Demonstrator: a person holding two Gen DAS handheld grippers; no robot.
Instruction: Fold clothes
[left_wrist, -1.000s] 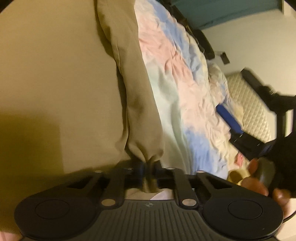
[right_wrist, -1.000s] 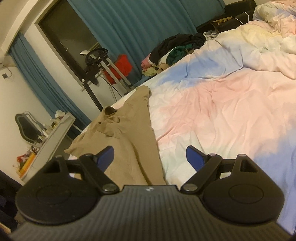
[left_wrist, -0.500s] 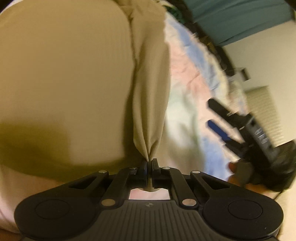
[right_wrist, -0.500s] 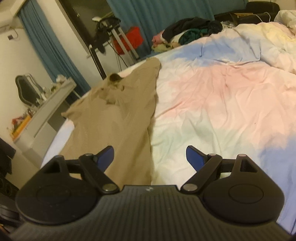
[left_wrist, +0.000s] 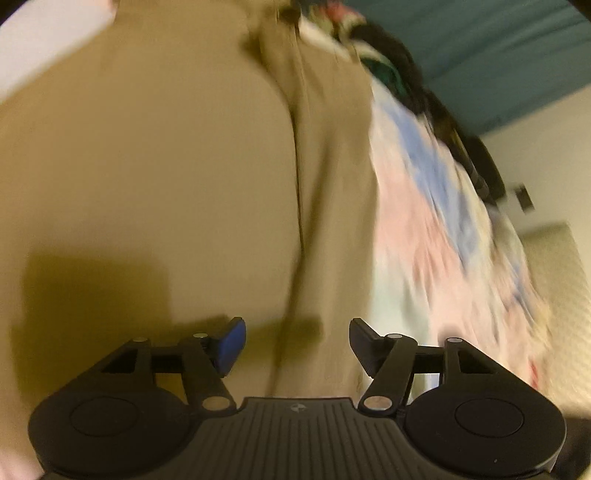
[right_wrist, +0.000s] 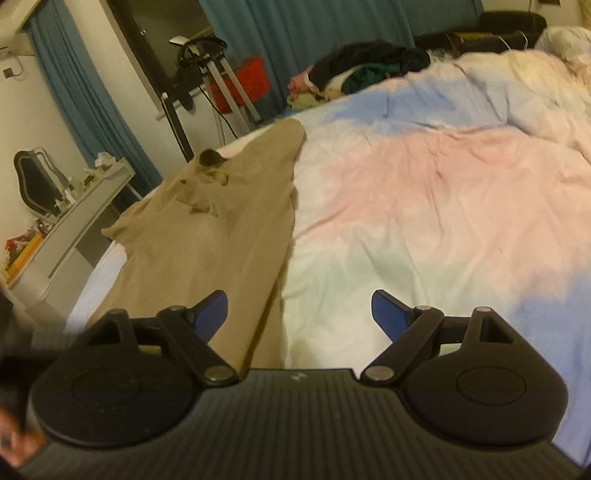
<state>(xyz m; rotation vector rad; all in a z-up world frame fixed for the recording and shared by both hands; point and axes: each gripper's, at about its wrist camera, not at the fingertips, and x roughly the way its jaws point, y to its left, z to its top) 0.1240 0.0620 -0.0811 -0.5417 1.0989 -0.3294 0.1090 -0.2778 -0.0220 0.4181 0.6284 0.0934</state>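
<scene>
A bed with a pastel quilt (right_wrist: 424, 192) in pink, blue and pale green is filling most of the right wrist view, with teal curtains (right_wrist: 295, 33) hanging across the top and a white desk (right_wrist: 70, 229) standing at the left edge. A heap of dark clothes (right_wrist: 365, 62) is lying at the bed's far edge, upper centre. The tan garment (right_wrist: 221, 229) is lying spread out along the left part of the quilt, running from the centre-left down to the lower left. The right gripper (right_wrist: 299, 314) is hovering above it with its jaws standing wide and nothing between them. In the blurred left wrist view, the left gripper (left_wrist: 297, 343) is opening its jaws just over the tan cloth (left_wrist: 166, 184), with the pads not pressing on it.
</scene>
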